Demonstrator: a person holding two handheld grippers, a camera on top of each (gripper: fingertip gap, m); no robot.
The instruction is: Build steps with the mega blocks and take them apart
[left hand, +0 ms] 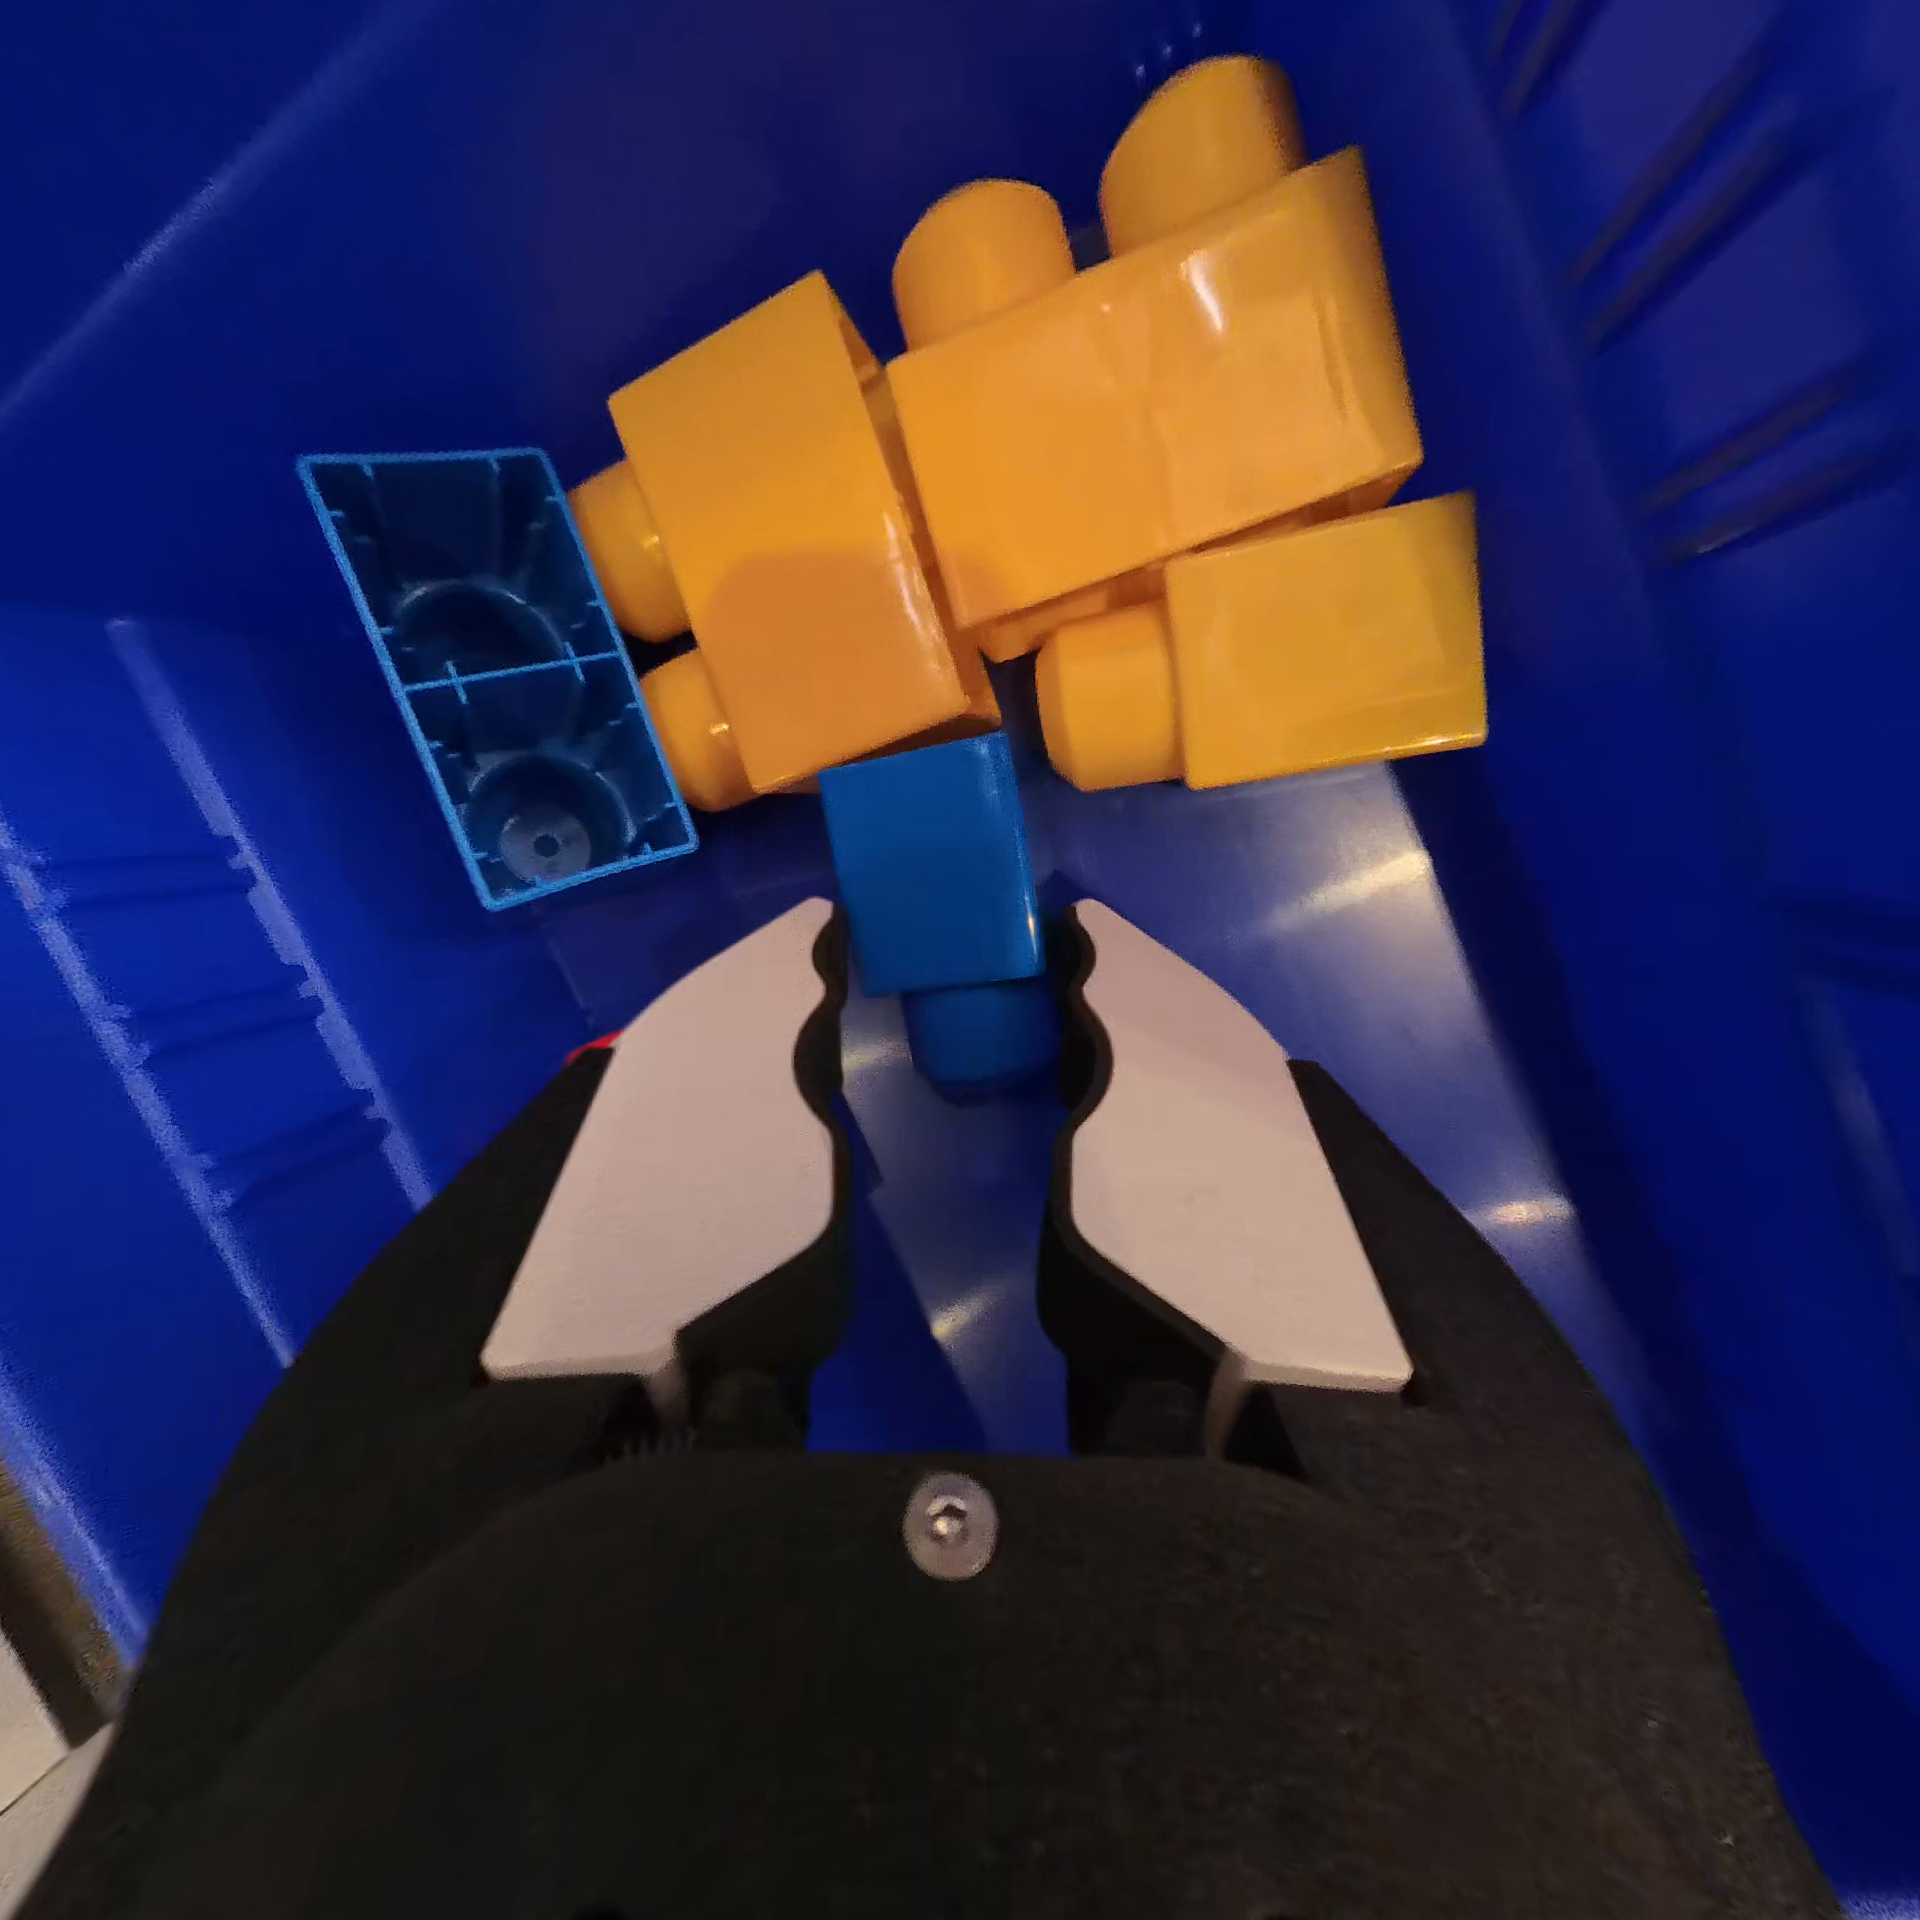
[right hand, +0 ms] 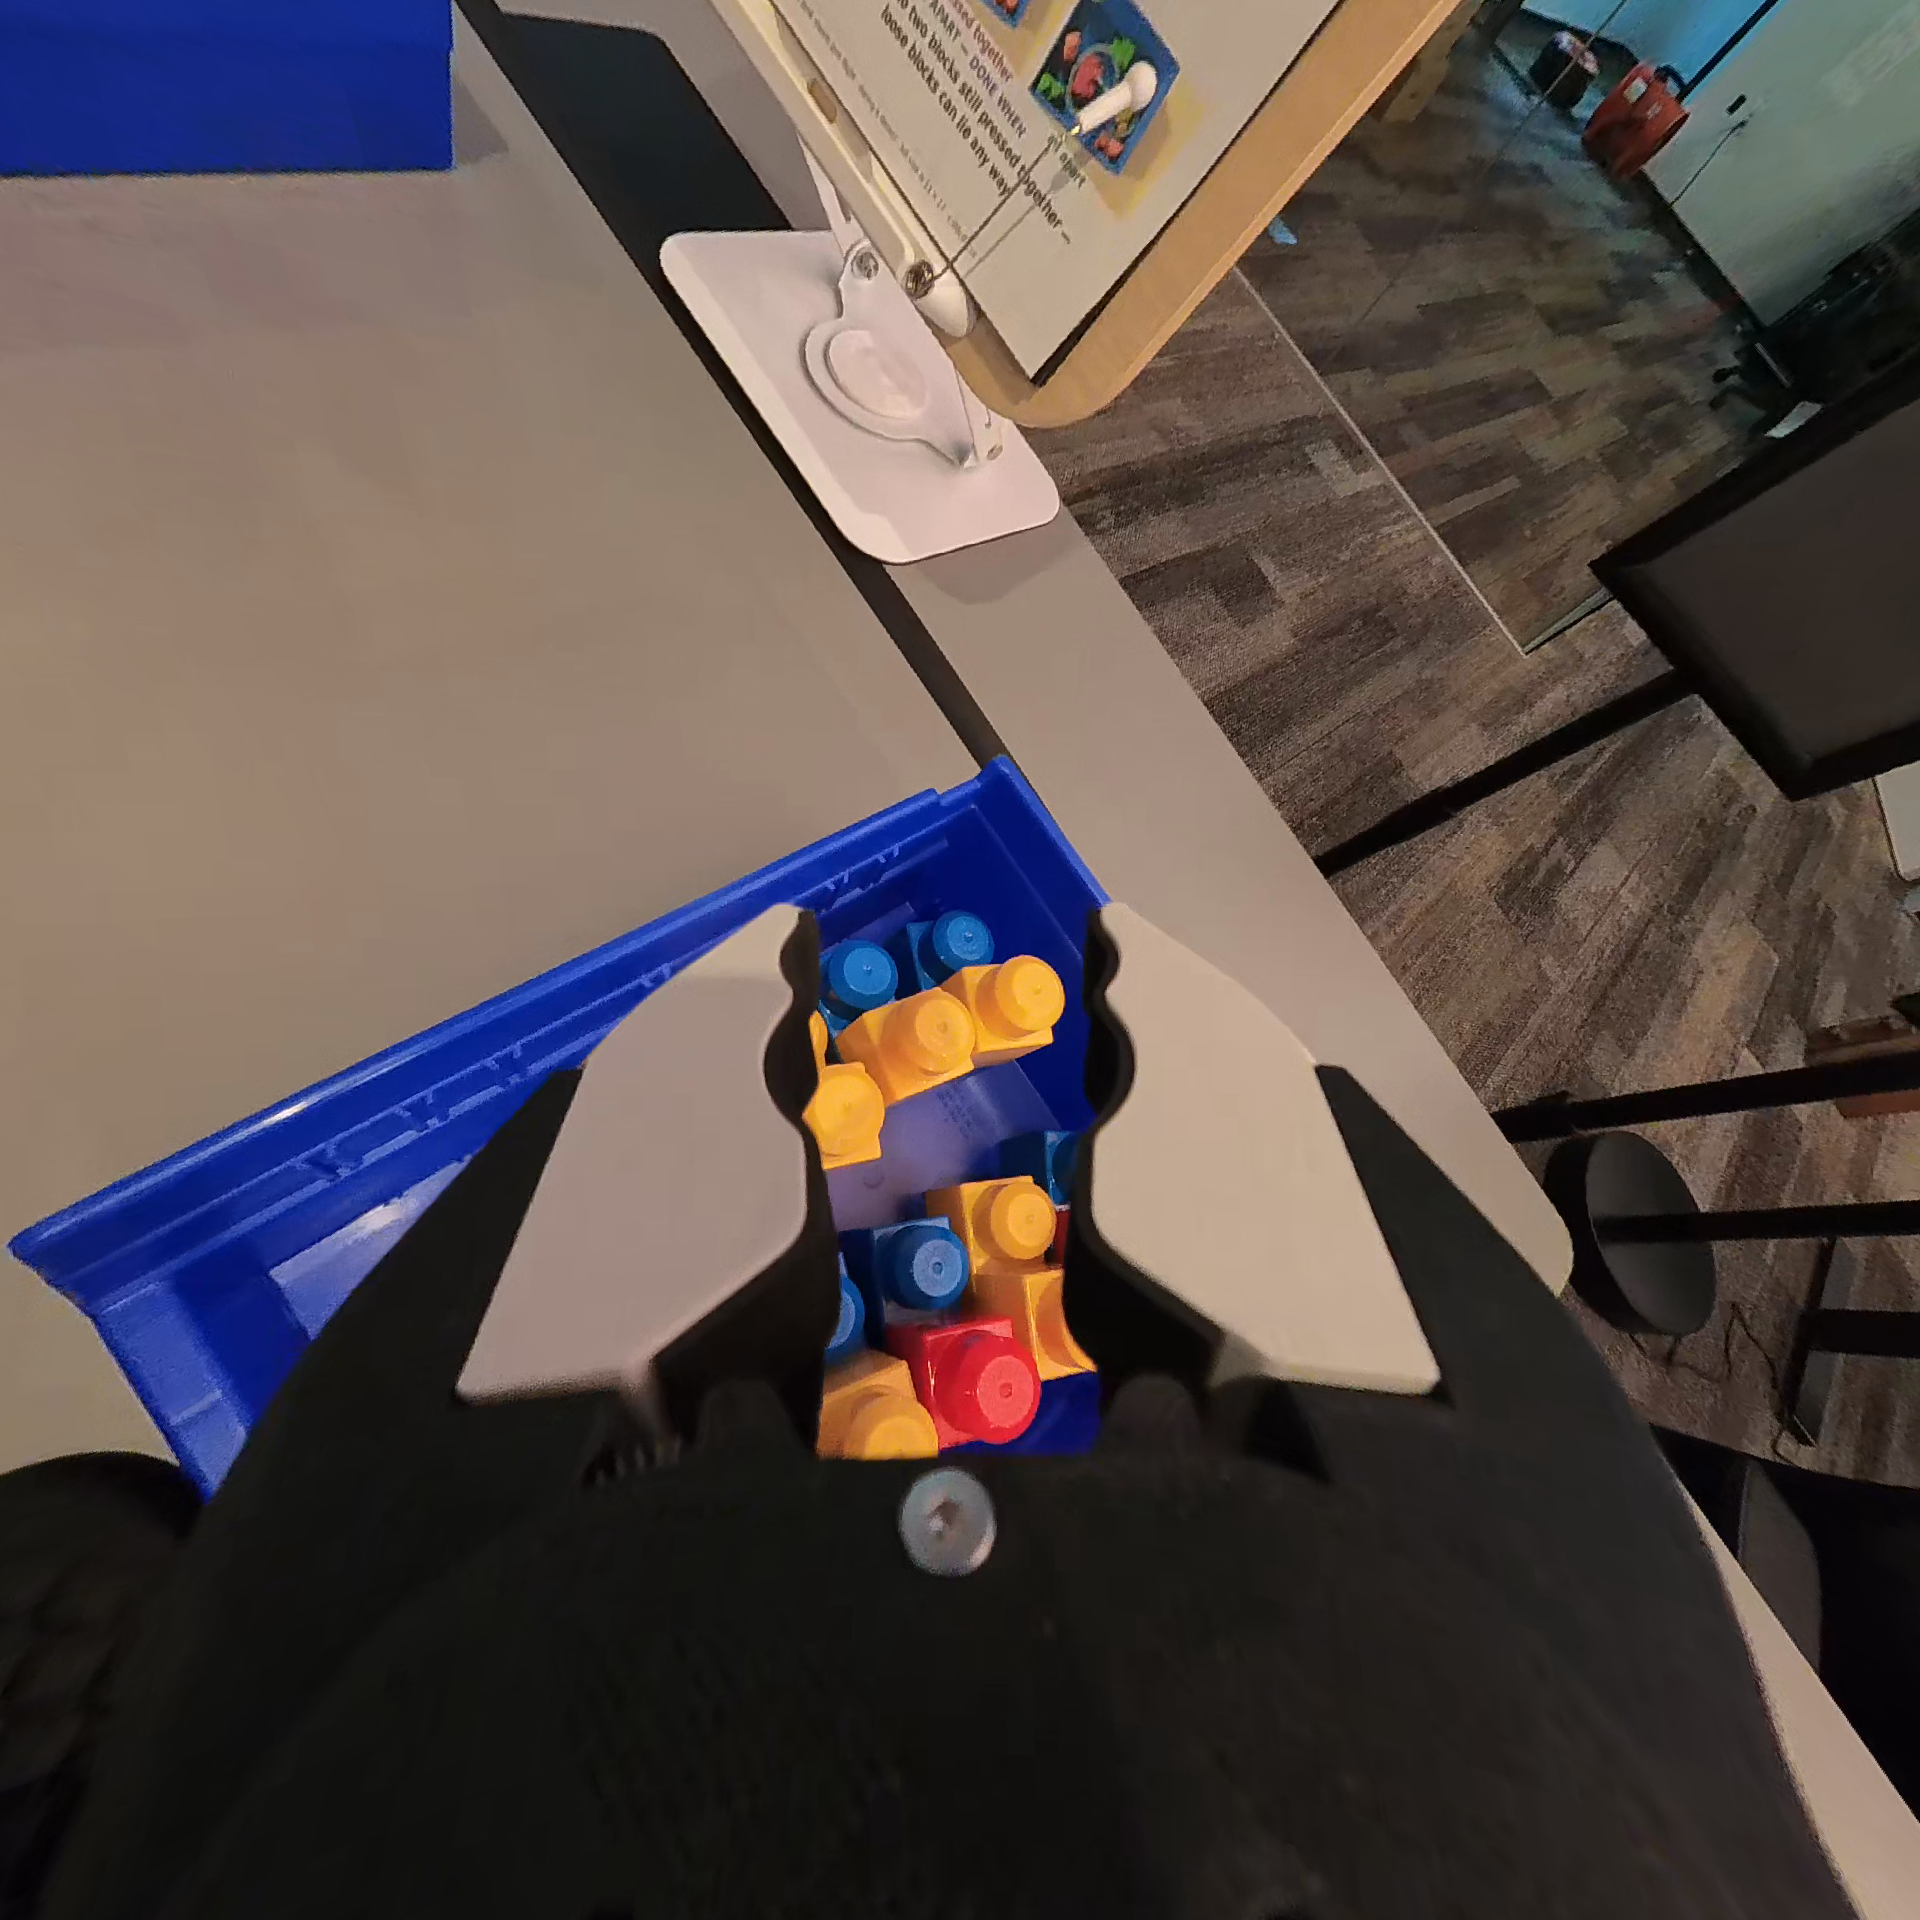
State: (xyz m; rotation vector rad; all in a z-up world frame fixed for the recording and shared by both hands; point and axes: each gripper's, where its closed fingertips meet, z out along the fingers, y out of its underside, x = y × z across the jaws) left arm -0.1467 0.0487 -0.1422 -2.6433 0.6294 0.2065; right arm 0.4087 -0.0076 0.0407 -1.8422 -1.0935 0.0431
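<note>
Left wrist view, gripper [left hand: 951, 935] clamping blue block [left hand: 935, 862], right gripper [right hand: 945, 935] open, empty.

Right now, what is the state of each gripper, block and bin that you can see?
left gripper: closing around the small blue block, contact unclear.
small blue block: lying on its side, peg toward the camera.
hollow blue block: tipped, open underside showing.
yellow blocks: loose pile, not joined.
right gripper: open, empty, above the blue bin.
blue bin: holding mixed blocks.
</note>
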